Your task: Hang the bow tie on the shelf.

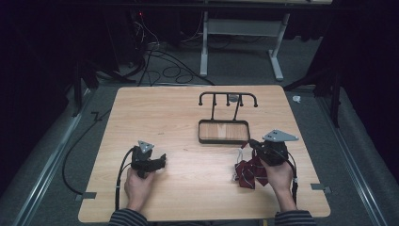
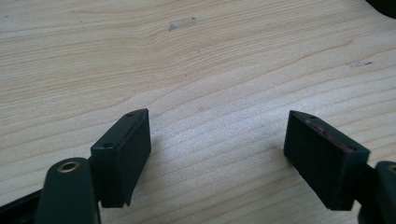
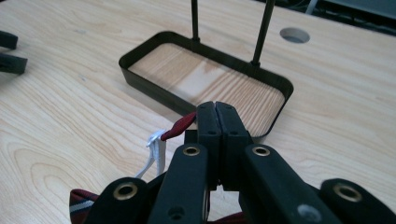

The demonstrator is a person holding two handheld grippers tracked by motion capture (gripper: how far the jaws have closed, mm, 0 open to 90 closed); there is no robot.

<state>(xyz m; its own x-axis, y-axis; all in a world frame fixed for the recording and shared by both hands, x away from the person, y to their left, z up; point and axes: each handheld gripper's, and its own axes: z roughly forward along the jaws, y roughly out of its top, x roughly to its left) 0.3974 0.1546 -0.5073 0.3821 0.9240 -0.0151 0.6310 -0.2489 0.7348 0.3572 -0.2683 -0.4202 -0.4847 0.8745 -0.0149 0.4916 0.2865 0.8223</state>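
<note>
A dark red patterned fabric piece (image 1: 247, 173) with a thin red strap (image 3: 180, 127) and a white clip (image 3: 156, 143) lies at the table's front right. My right gripper (image 1: 252, 143) (image 3: 215, 109) is shut on the strap, just in front of a black rack's tray (image 1: 223, 121) (image 3: 154, 88). From the tray rise two thin posts that carry a bar of hooks (image 1: 228, 96). My left gripper (image 1: 162, 160) (image 2: 217, 140) rests low over bare wood at the front left, jaws wide apart with nothing between them.
A round hole (image 3: 294, 34) in the tabletop lies behind the rack. The wooden table (image 1: 155, 113) is bare at the left and the middle. Cables and a white table frame (image 1: 240, 28) lie on the floor beyond the far edge.
</note>
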